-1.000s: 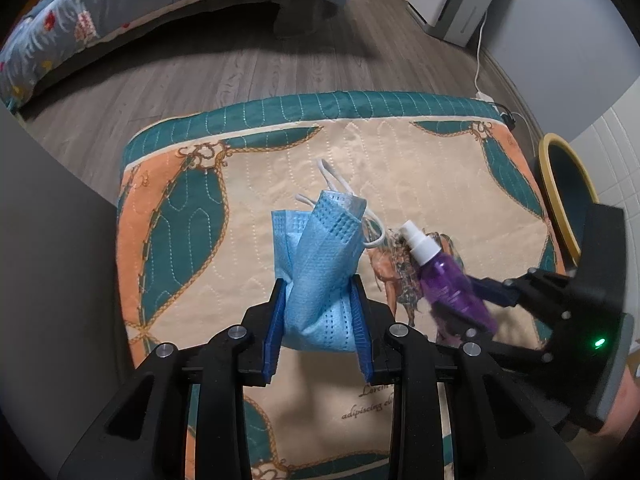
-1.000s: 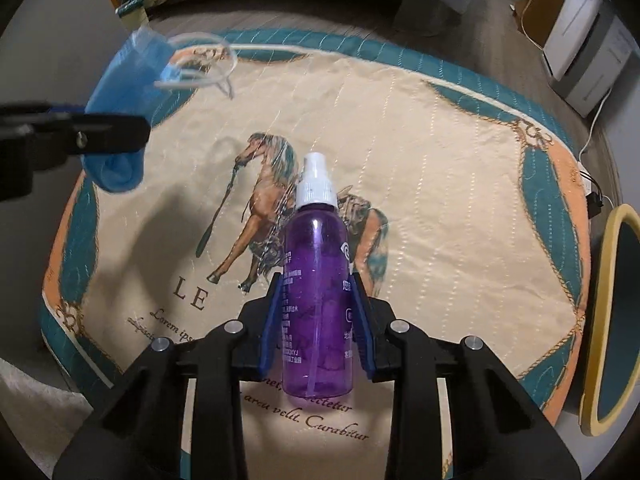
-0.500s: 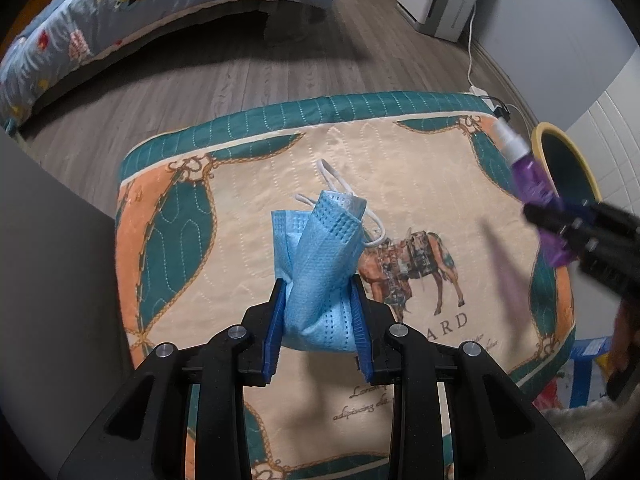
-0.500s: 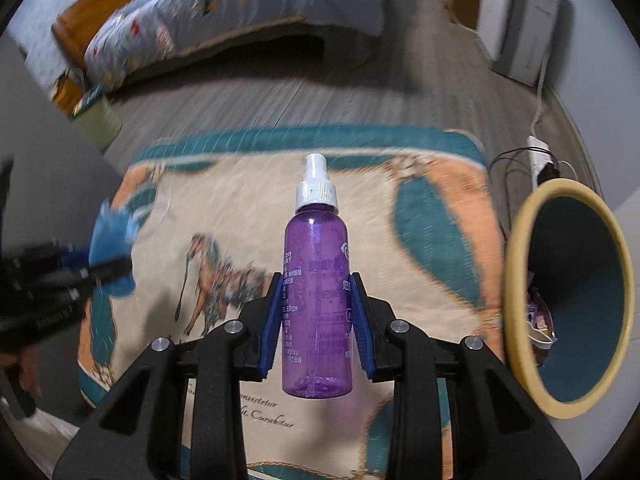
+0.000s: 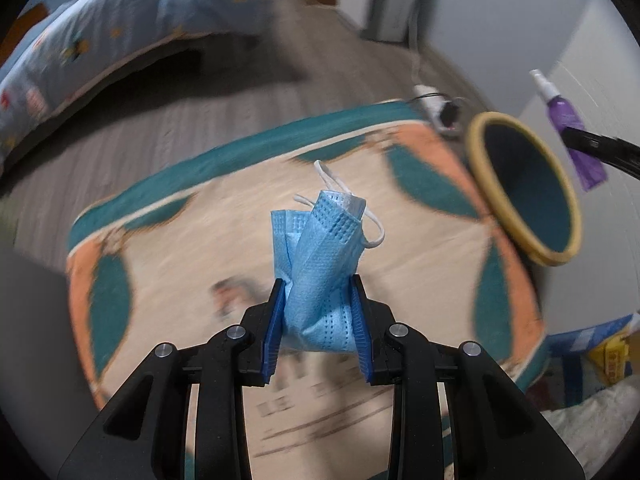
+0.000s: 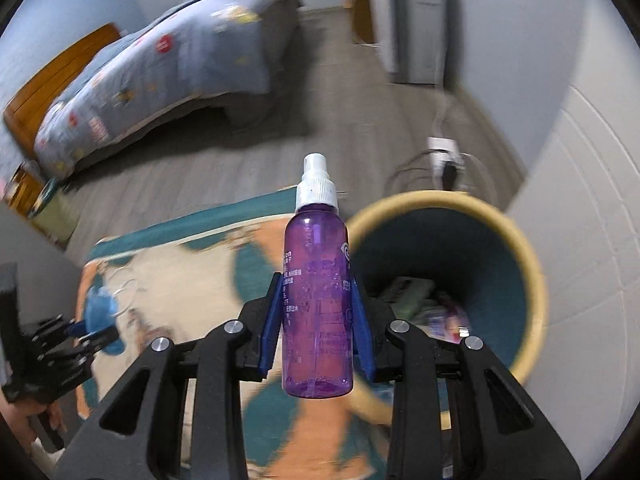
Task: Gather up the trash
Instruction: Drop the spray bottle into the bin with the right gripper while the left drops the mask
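My left gripper (image 5: 318, 300) is shut on a crumpled blue face mask (image 5: 320, 252) with white ear loops, held above the patterned cloth (image 5: 248, 256). My right gripper (image 6: 316, 300) is shut on a purple spray bottle (image 6: 318, 300) with a white nozzle, held upright just left of the bin's mouth. The bin (image 6: 532, 264) is round, with a yellow rim and a dark teal inside, and some rubbish lies at its bottom. From the left wrist view the bottle (image 5: 568, 128) hangs over the bin (image 5: 480, 128) at the right. The mask (image 6: 98, 312) shows small at the left of the right wrist view.
The cloth (image 6: 168, 264) in teal, orange and cream covers a low surface beside the bin. A bed with a blue quilt (image 6: 160, 64) stands across the wooden floor. A white appliance (image 6: 412, 24) and a power strip (image 6: 442, 148) sit by the wall. Blue and yellow packaging (image 5: 596, 344) lies at the right.
The right gripper has carried the bottle up and right, from over the cloth to the bin's mouth. The left gripper with the mask has shifted right, bringing the bin further into view.
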The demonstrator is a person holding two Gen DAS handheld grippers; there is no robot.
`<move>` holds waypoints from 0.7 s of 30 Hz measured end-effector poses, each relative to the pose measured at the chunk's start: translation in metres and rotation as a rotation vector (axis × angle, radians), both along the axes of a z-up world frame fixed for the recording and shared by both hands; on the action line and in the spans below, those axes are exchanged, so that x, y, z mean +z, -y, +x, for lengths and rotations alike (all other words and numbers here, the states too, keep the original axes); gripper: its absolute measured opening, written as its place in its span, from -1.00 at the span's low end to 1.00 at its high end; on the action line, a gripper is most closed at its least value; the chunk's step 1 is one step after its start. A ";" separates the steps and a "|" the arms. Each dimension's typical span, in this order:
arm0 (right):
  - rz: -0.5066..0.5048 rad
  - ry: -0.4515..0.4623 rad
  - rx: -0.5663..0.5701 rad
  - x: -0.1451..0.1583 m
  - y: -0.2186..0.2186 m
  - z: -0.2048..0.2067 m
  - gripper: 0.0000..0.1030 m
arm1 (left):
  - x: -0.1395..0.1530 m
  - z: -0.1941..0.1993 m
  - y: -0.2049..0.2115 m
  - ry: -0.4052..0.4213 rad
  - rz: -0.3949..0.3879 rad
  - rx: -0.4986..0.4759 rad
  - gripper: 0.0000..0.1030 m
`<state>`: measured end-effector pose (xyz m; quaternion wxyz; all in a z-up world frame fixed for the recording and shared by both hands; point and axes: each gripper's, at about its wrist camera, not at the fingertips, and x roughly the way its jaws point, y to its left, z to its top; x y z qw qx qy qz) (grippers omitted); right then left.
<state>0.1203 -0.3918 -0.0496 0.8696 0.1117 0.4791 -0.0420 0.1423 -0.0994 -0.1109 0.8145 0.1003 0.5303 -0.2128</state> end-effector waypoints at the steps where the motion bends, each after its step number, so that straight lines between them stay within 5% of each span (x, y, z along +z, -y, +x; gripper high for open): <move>1: -0.008 -0.010 -0.033 -0.003 0.015 -0.001 -0.39 | 0.002 -0.002 0.010 0.009 -0.004 -0.023 -0.39; 15: 0.077 -0.135 -0.217 -0.061 0.099 -0.010 -0.38 | 0.001 -0.014 0.196 0.009 -0.083 -0.362 -0.29; 21: 0.077 -0.123 -0.244 -0.061 0.110 -0.011 -0.33 | -0.003 -0.006 0.223 0.055 -0.086 -0.402 0.33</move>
